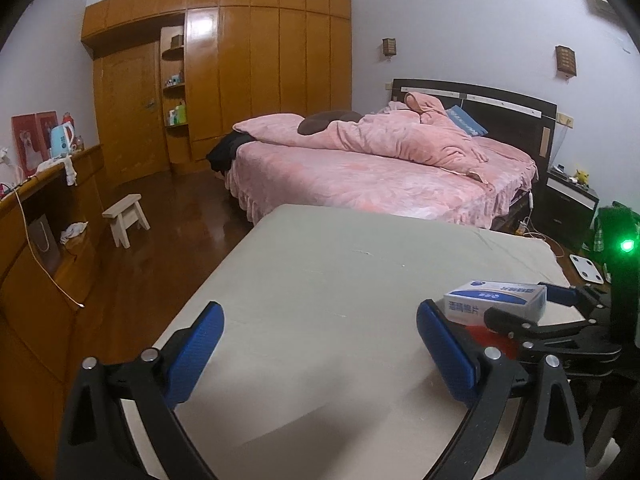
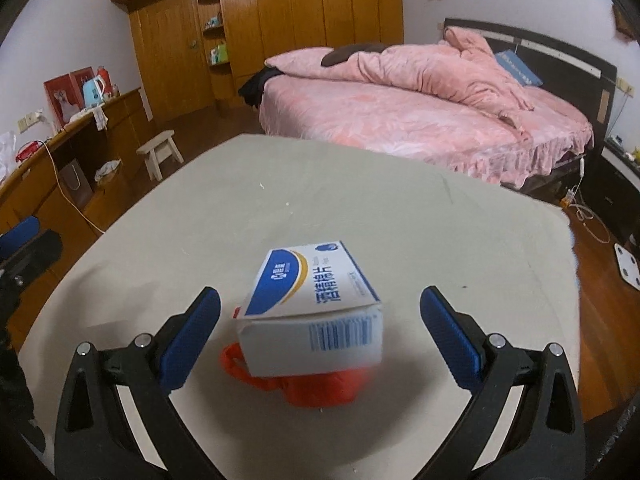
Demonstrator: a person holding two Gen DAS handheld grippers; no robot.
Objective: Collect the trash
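- Two tongs present, both spread wide with nothing held.
- Item one: white-and-blue carton point(image 2: 310, 308), closed, barcode end toward the right wrist camera. It rests tilted on top of a crumpled red plastic bag point(image 2: 320, 390), on the grey-covered desk point(image 2: 360, 200).
- Right tongs point(image 2: 320, 320): blue pads point(image 2: 190, 336) stand either side of the carton, clear of it on both flanks; no contact visible.
- Left tongs point(image 1: 320, 344): parked over bare desk to the left of the carton, gaping, idle. In the left wrist view the carton point(image 1: 496, 300) shows just beyond its right pad, between the arms of the other tongs.
- Step in hand, as judged: closing on the carton for collection, or on the bag beneath it.
- Risk one: the carton sits askew on a soft, slippery bag; an uneven squeeze could twist it or slide it off.
- Risk two: a thin cardboard wall may buckle under a hard pinch.
- Risk three: lifting the carton could drag the bag's loop handle, or leave the bag behind as uncollected trash.
- Risk four: the left tongs sit near; a crossing reach could knock the other tongs.
- Collection receptacle: none seen on the desk, unless the bag serves.
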